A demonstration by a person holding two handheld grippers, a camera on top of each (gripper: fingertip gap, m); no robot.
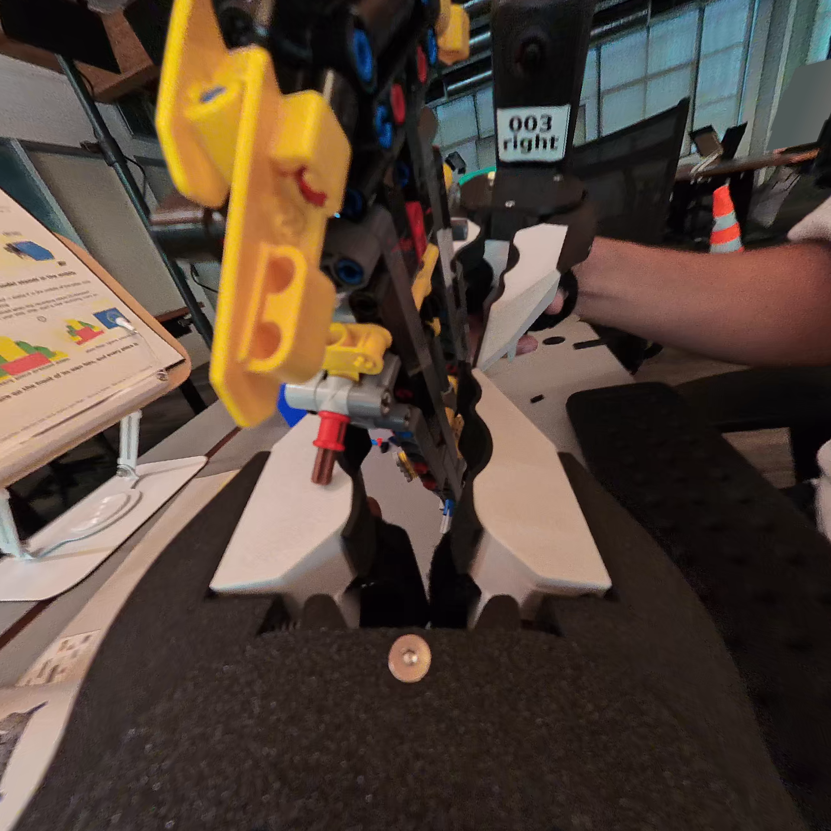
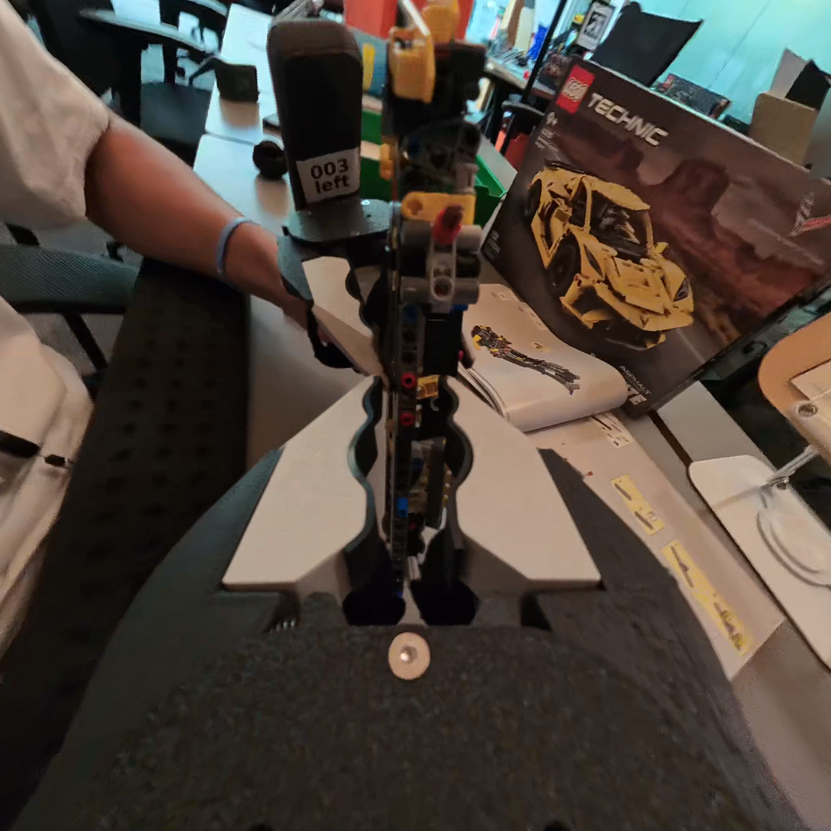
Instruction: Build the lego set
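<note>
Left tool (image 1: 411,454): closed on the lower end of the partly built lego assembly (image 1: 404,279), black beams pinched between the white fingers (image 1: 530,508). Right tool (image 2: 411,422): likewise clamped on the same assembly (image 2: 422,314), gripping from the opposite side. Assembly held upright in the air between both tools, above the worktop (image 2: 701,598). Black frame with blue and red pins noted, plus a large yellow panel (image 1: 252,225) on one side and a red bush on a brown axle (image 1: 326,445) protruding near the left tool. Set box (image 2: 665,234) standing on the worktop beyond, open instruction booklet (image 2: 539,368) lying just before it. Tilted display stand (image 1: 67,323) beside the left tool.
</note>
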